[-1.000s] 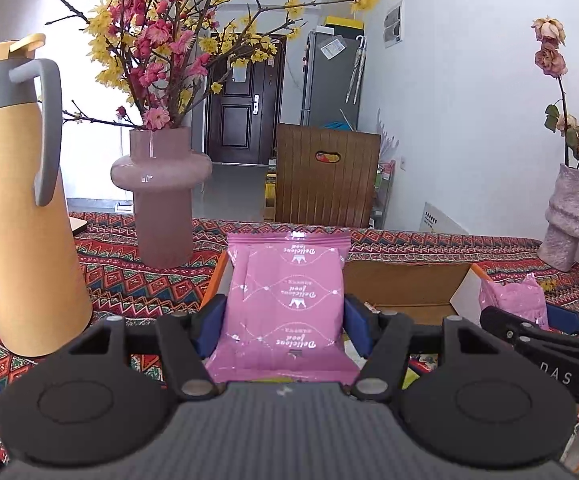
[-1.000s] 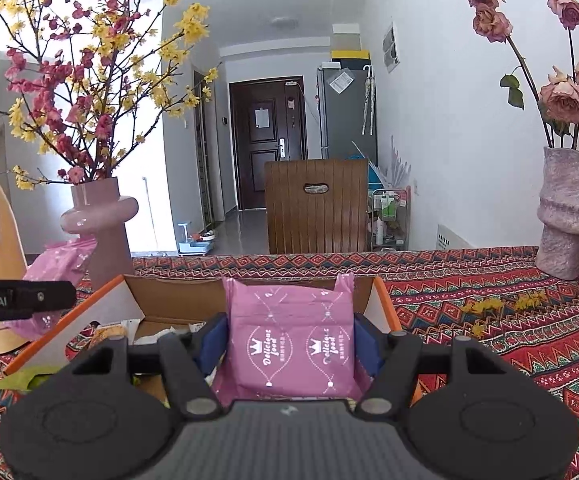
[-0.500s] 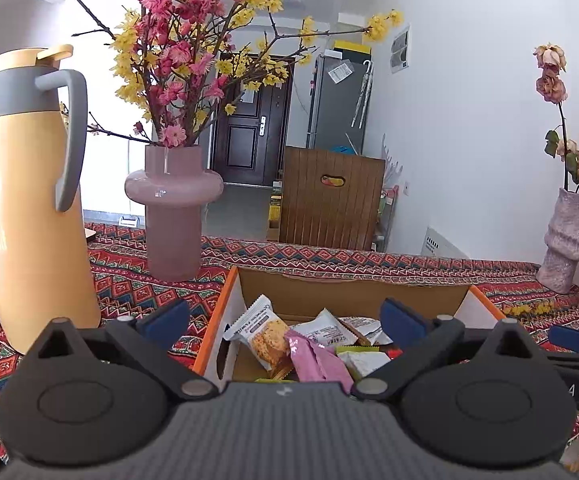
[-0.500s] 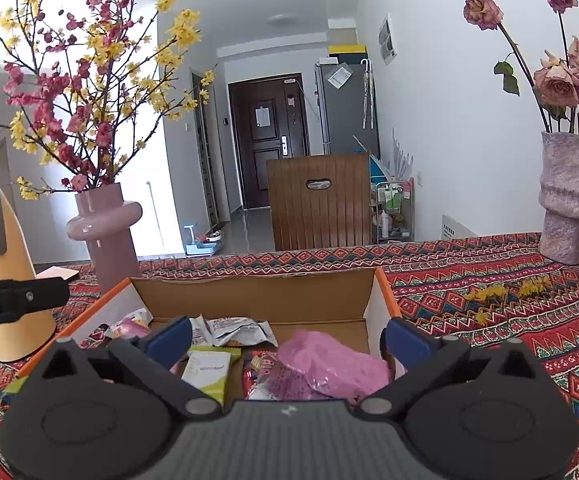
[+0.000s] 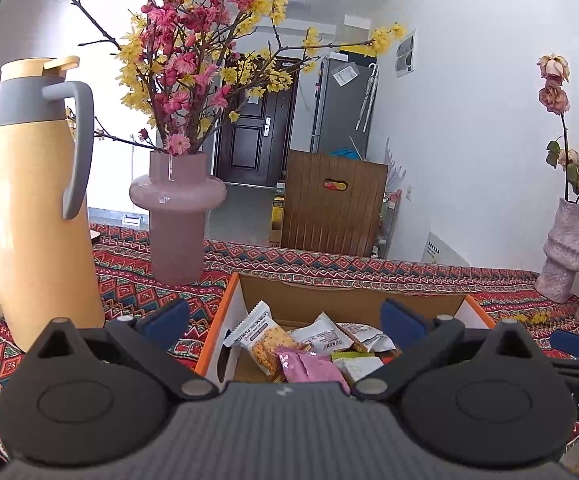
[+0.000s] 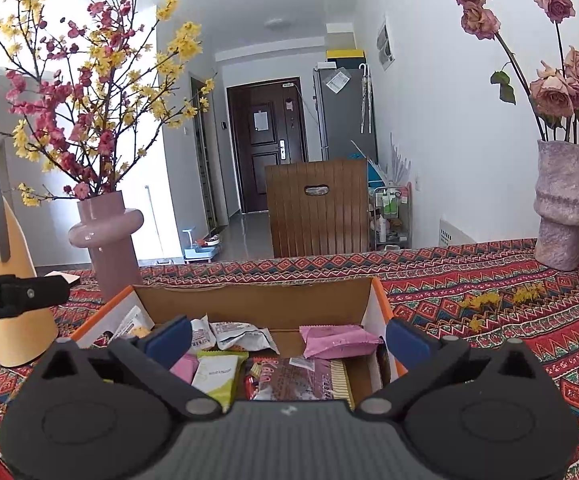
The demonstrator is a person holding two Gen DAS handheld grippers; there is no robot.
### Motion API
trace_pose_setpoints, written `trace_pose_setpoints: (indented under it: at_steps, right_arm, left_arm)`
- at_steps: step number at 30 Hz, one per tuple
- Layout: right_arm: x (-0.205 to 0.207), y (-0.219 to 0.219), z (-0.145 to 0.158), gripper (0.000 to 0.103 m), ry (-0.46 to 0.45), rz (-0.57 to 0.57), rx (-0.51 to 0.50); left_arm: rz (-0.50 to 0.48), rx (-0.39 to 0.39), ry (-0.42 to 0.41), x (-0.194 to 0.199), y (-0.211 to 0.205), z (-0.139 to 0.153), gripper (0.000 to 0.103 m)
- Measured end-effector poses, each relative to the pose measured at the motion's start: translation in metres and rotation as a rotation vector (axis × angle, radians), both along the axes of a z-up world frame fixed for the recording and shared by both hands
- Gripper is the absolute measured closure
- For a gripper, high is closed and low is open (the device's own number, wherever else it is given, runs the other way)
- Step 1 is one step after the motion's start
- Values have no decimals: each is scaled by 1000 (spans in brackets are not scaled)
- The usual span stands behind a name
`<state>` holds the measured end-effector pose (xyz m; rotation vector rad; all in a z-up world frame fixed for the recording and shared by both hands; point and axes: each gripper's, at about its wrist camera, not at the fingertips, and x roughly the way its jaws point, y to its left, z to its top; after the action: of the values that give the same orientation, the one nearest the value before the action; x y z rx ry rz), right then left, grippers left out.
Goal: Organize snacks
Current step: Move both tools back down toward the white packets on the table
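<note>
Left tongs (image 5: 285, 322): jaws spread fully wide, nothing between the blue pads (image 5: 168, 317). The jaws have just been opening. The tongs hover over the near left part of the cardboard box (image 5: 345, 304).

Right tongs (image 6: 287, 338): jaws also spread fully wide and empty, having just been opening. They hover over the near edge of the same cardboard box (image 6: 257, 304).

Box contents, left wrist view: a pink snack packet (image 5: 309, 366) lies at 6 o'clock in the box, tilted, resting against a biscuit packet (image 5: 263, 338) at 9 o'clock. White wrappers (image 5: 329, 336) lie behind at 12 o'clock.

Box contents, right wrist view: a second pink snack packet (image 6: 339, 340) lies flat at 3 o'clock, near the right wall. A green-and-white sachet (image 6: 215, 376) sits at 7 o'clock, and a purple chocolate-style pack (image 6: 301, 378) lies at 6 o'clock.

Surroundings: the box stands on a worktop covered by a patterned red cloth (image 6: 489, 320). A yellow thermos jug (image 5: 35, 216) stands at 9 o'clock of the box. A pink vase of blossom branches (image 5: 177, 216) stands at 11 o'clock. A textured vase of dried roses (image 6: 561, 208) stands at 2 o'clock, well apart.
</note>
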<state>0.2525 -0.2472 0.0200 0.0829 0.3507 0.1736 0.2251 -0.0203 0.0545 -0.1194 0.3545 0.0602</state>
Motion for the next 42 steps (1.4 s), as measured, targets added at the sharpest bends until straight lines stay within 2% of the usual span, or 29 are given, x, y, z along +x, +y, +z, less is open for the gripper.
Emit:
trace_pose_setpoints:
  at_steps: [8,19,27,42]
  right_arm:
    - [-24,1,15,0,-27,11,-13]
    - [-64,-3,15,0,-10,27,-26]
    - [-92,-11,1,0,29,31,-23]
    - [-124,-33,-38,0,145,-13,-28]
  left_arm:
    - [1,7,-14,-21,-1,16,0]
    - [-14,17,-11,-60,3,20,0]
    - [-20,15,25,-83,11,7,0]
    - [-1,-13,127,-108,39,-36,0]
